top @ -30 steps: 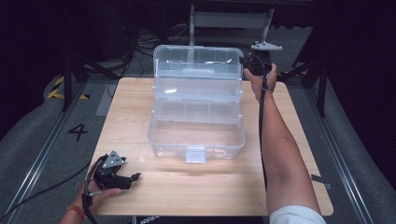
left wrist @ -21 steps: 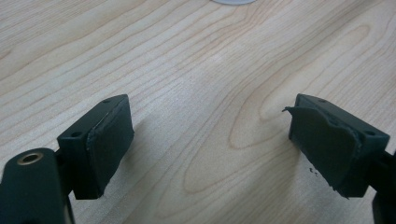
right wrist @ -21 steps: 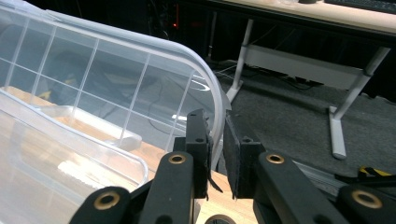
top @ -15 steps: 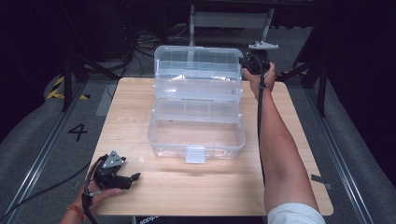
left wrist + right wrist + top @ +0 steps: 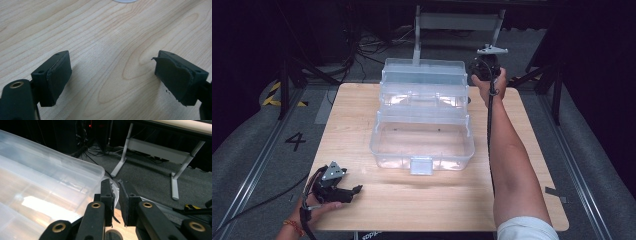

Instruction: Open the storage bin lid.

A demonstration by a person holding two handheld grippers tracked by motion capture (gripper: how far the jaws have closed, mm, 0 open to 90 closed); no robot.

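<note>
At the near left corner of the wooden tabletop (image 5: 522,130) the left gripper (image 5: 343,191) rests low in the person's left hand (image 5: 314,206), its fingers (image 5: 56,75) spread wide apart with bare wood between them and nothing held; the torn pad on one finger shows in the left gripper view. Well apart from it, in the middle of the tabletop, stands a clear plastic tiered box (image 5: 422,145), opened out in steps, with its deep bottom bin toward the person, a latch tab (image 5: 421,165) at the near wall, a shallower tray behind, and the lid (image 5: 424,70) raised at the far edge. The right forearm (image 5: 509,165) reaches along the box's right side to the far right corner, where the right gripper (image 5: 484,67) is held just beside the lid's corner. In the right gripper view its fingers (image 5: 106,195) stand nearly together with only a narrow gap, and the lid's rounded corner (image 5: 96,171) lies just left of the tips; whether they pinch its edge cannot be told. Beyond are grey floor (image 5: 150,167), cables and a white desk frame (image 5: 160,150).
</note>
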